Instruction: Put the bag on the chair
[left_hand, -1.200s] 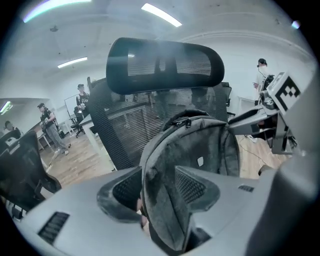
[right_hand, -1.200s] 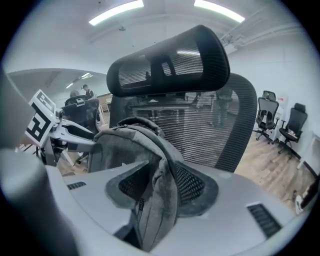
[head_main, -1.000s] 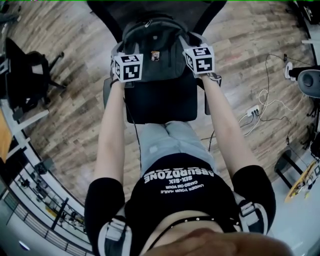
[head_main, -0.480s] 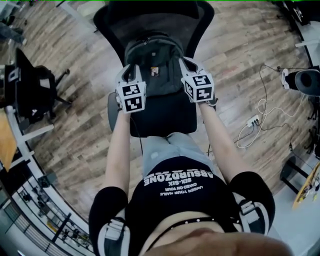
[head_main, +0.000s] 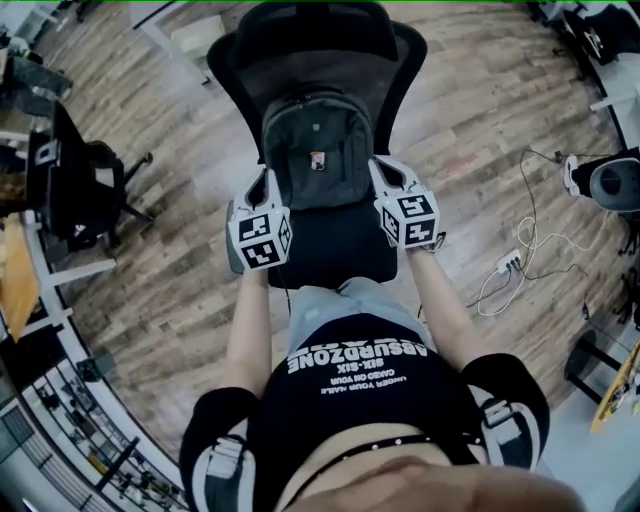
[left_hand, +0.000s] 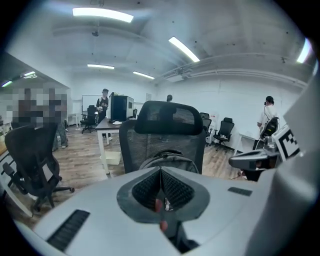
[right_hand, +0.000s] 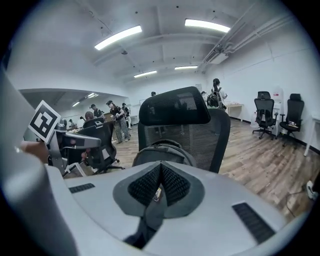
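Observation:
A dark grey backpack (head_main: 318, 150) stands upright on the seat of a black mesh office chair (head_main: 320, 40), leaning on its backrest. My left gripper (head_main: 262, 190) is just off the bag's lower left side; its jaws have just been closing and stand shut with nothing between them. My right gripper (head_main: 380, 172) is shut and empty at the bag's lower right. In the left gripper view the bag's top (left_hand: 167, 159) shows beyond the closed left gripper (left_hand: 161, 175), with the right gripper (left_hand: 255, 159) beside it. The right gripper view shows the bag (right_hand: 162, 150) ahead of the right gripper (right_hand: 160, 172).
Another black office chair (head_main: 80, 180) stands to the left on the wooden floor. A power strip with white cables (head_main: 510, 265) lies to the right. Desks, more chairs and standing people (left_hand: 103, 102) fill the room behind the chair.
Both grippers have drawn back from the bag's sides toward the person and risen, and their jaws have closed. The bag stays on the seat.

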